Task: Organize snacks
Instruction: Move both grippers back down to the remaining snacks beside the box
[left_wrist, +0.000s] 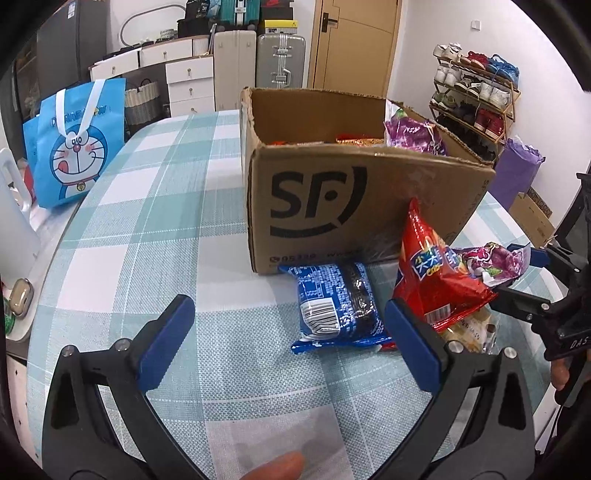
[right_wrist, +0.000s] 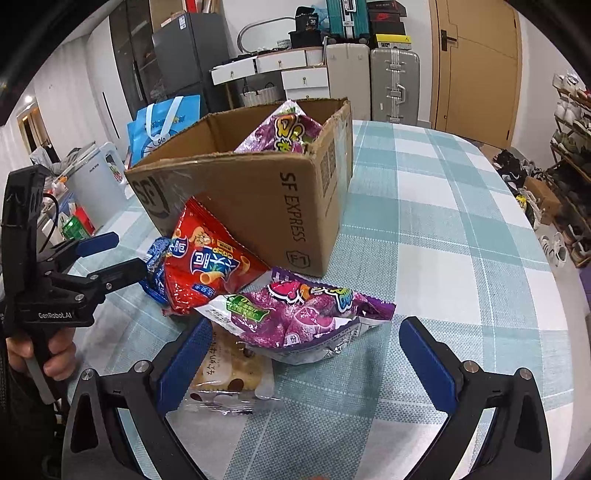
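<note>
Two snack bags, perhaps more, fill the cardboard box (right_wrist: 258, 199); both hand-held grippers (left_wrist: 288, 347) (right_wrist: 303, 362) gape apart.

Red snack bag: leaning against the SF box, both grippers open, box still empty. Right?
Not quite. The SF box already holds a purple snack bag, as the right wrist view shows. The red snack bag does lean against it; left gripper and right gripper are open.
</note>
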